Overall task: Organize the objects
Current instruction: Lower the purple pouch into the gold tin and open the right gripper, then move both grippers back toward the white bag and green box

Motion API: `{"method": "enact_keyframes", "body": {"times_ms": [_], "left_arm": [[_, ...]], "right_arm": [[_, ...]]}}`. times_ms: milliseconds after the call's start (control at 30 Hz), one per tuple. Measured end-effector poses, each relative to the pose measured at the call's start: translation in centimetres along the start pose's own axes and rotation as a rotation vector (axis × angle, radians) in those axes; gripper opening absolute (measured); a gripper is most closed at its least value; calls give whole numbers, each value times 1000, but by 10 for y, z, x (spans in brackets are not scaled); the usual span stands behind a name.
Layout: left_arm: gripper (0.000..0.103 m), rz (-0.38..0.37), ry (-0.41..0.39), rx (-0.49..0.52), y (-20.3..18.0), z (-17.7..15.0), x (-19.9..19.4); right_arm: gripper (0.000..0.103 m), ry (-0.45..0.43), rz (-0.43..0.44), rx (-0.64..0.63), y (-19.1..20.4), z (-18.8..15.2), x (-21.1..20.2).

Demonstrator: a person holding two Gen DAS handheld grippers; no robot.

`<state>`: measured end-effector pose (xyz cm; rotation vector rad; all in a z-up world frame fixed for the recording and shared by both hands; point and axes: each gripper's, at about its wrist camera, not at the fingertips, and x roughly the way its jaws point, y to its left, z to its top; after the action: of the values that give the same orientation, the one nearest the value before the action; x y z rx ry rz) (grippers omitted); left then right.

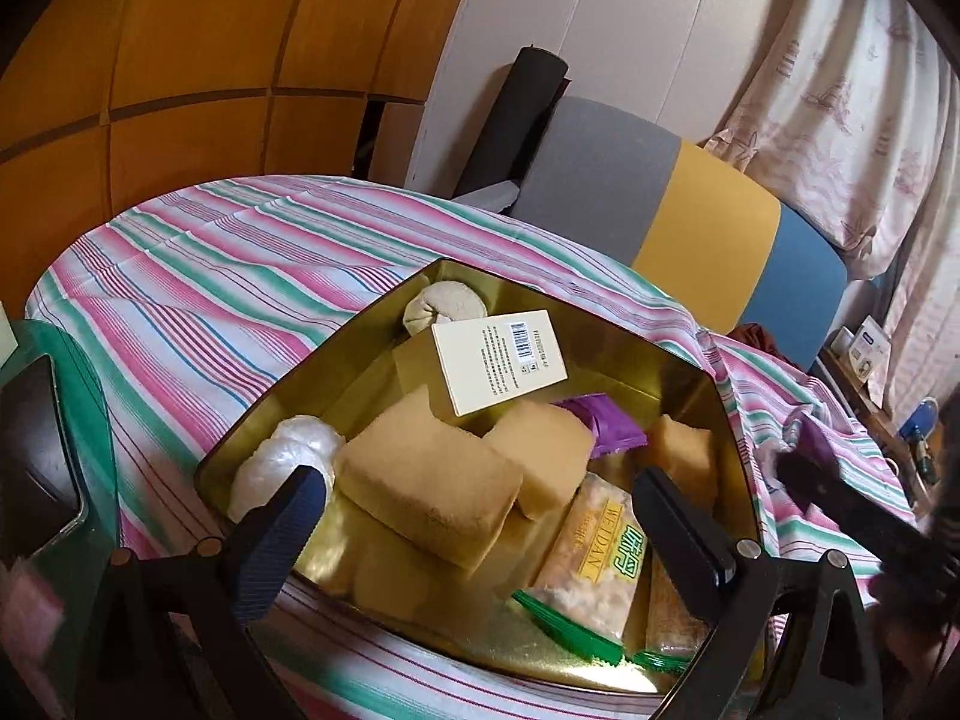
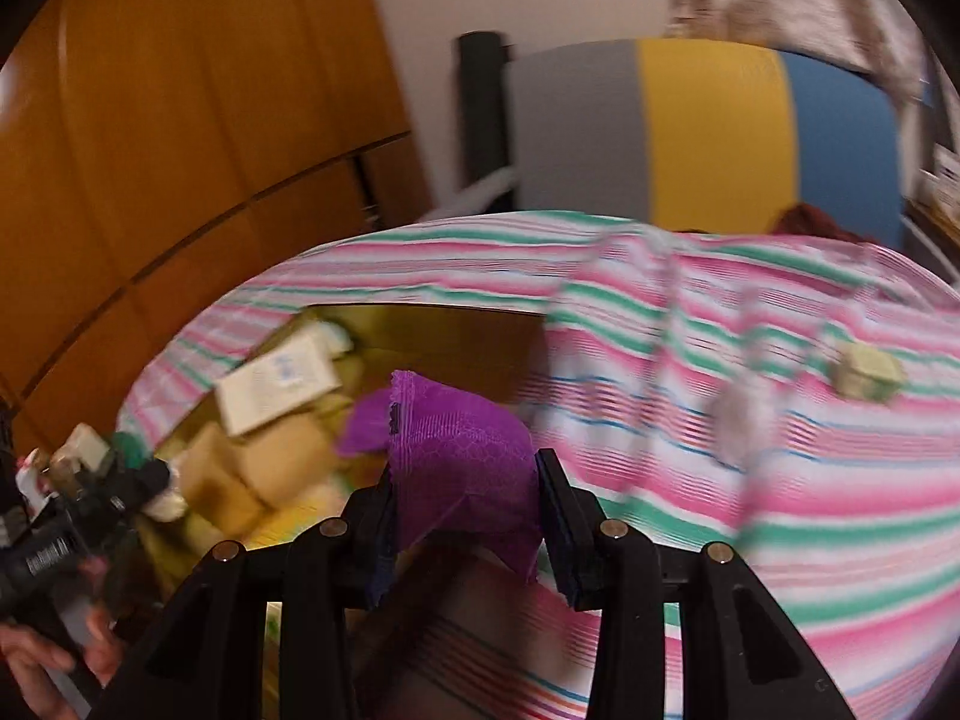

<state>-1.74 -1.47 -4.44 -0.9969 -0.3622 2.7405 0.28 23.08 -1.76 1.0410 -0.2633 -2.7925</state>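
A gold tin (image 1: pixel 714 420) sits on the striped tablecloth (image 1: pixel 198 294). It holds tan cake blocks (image 1: pixel 426 480), a white barcode box (image 1: pixel 498 360), a purple packet (image 1: pixel 606 426), a snack bag (image 1: pixel 594 564), a clear wrapped ball (image 1: pixel 282 462) and a round bun (image 1: pixel 444 303). My left gripper (image 1: pixel 480 510) is open over the tin's near side. My right gripper (image 2: pixel 465 480) is shut on a purple packet (image 2: pixel 462 450), held just right of the tin (image 2: pixel 456 330). The right wrist view is blurred.
A small pale green box (image 2: pixel 867 372) and a clear wrapped item (image 2: pixel 738 420) lie on the cloth to the right. A grey, yellow and blue chair back (image 1: pixel 678 210) stands behind the table. A phone (image 1: pixel 36 450) lies at the left edge. Wooden cabinets stand at the back left.
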Motion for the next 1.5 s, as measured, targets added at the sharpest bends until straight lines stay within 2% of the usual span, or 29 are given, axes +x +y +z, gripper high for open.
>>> {"method": "enact_keyframes", "body": {"times_ms": [167, 267, 433, 633, 733, 867, 933, 1100, 1233, 1300, 1367, 1500], "left_arm": [[103, -1, -7, 3, 0, -3, -3], [103, -2, 8, -1, 0, -4, -1], [103, -4, 6, 2, -3, -6, -2], [103, -10, 16, -5, -6, -10, -2], [103, -13, 15, 9, -11, -12, -4], [103, -24, 10, 38, -20, -14, -8], [103, -27, 9, 47, -23, -16, -9], [103, -38, 18, 59, -30, -19, -10], [103, -44, 9, 72, -36, -21, -14], [103, -42, 5, 78, -37, -21, -15], [103, -37, 4, 76, -37, -21, -16], [103, -28, 11, 65, -33, -21, -16]], "right_arm": [[42, 90, 56, -17, 26, 10, 35], [45, 131, 47, 20, 30, 10, 52], [47, 123, 61, 94, 21, 4, 47], [47, 64, 23, 106, 10, 0, 24], [47, 44, -65, 85, 8, -1, 15], [47, -15, -61, 114, -3, -3, -2], [47, -31, -90, 120, -7, -4, -7], [47, -10, -180, 80, -8, 0, -4], [47, 76, -230, -39, 12, 1, 22], [47, 71, -203, -114, 32, 0, 29], [47, 41, -138, -174, 50, 1, 28], [48, -32, -88, -143, 50, 5, 12]]}}
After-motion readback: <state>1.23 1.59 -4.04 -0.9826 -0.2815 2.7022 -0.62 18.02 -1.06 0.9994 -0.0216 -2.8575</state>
